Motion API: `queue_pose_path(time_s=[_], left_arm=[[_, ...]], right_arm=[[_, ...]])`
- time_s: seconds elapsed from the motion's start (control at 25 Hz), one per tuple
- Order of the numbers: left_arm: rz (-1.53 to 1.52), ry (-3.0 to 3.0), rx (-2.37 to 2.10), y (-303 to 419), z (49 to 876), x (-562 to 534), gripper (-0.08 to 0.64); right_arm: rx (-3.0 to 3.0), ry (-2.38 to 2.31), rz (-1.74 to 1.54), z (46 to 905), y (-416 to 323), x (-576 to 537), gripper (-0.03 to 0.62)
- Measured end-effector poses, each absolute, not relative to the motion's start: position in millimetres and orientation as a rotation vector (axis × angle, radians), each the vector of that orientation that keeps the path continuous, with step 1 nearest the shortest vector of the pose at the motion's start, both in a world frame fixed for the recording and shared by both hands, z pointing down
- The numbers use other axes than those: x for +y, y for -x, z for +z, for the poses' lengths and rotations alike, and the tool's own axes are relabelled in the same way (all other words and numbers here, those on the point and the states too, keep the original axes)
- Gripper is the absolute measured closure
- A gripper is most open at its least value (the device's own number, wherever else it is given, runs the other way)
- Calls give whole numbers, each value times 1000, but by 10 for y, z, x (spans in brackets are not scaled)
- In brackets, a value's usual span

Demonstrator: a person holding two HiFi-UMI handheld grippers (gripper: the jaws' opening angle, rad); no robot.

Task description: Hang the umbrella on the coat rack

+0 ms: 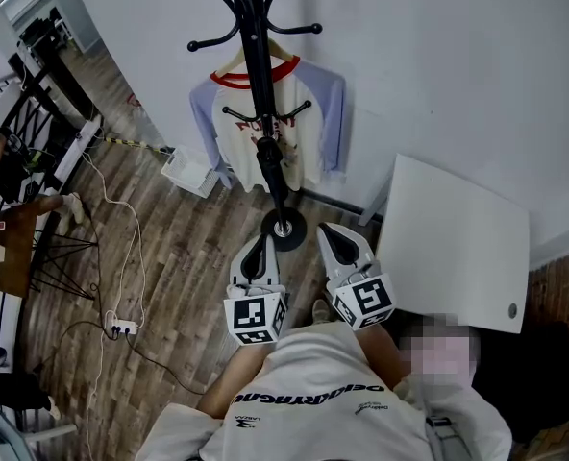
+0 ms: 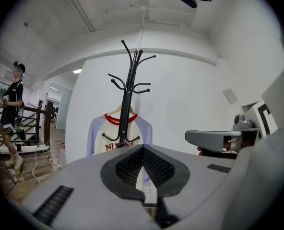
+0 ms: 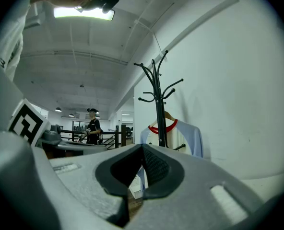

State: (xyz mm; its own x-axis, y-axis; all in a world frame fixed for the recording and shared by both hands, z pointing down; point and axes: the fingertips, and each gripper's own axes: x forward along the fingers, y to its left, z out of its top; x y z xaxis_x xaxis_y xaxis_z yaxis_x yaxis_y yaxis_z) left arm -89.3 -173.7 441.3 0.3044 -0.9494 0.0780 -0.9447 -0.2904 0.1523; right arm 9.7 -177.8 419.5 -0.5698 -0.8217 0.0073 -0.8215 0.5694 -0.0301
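Note:
A black coat rack (image 1: pixel 257 84) stands against the white wall, with its round base (image 1: pixel 284 230) on the wood floor. A cream and lilac shirt (image 1: pixel 304 128) with a red collar hangs on it. No umbrella shows in any view. My left gripper (image 1: pixel 257 246) and right gripper (image 1: pixel 335 237) are held side by side just short of the base, both pointing at the rack. Each is shut with nothing between its pads. The rack (image 2: pixel 128 95) rises straight ahead of the left gripper (image 2: pixel 143 151). In the right gripper view the rack (image 3: pixel 157 104) stands slightly right of the right gripper (image 3: pixel 142 150).
A white table (image 1: pixel 457 243) stands close on the right, against the wall. A white basket (image 1: pixel 190 171) sits left of the rack. Cables and a power strip (image 1: pixel 121 327) lie on the floor at left, near black stands (image 1: pixel 35 113). A person (image 2: pixel 15 95) stands far off.

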Motion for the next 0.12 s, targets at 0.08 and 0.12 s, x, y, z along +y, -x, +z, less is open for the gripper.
queue_pose_path(time_s=[0.08,0.12], left_arm=[[-40,-2393,-1760,898,4430,-1742,561],[-39,-2391,-1761,900,4438,-1746,562]], right_arm=[[2775,1453,-47,4207,-98,-1783,594],[2775,1453,-47,4212,-98,-1787,594]])
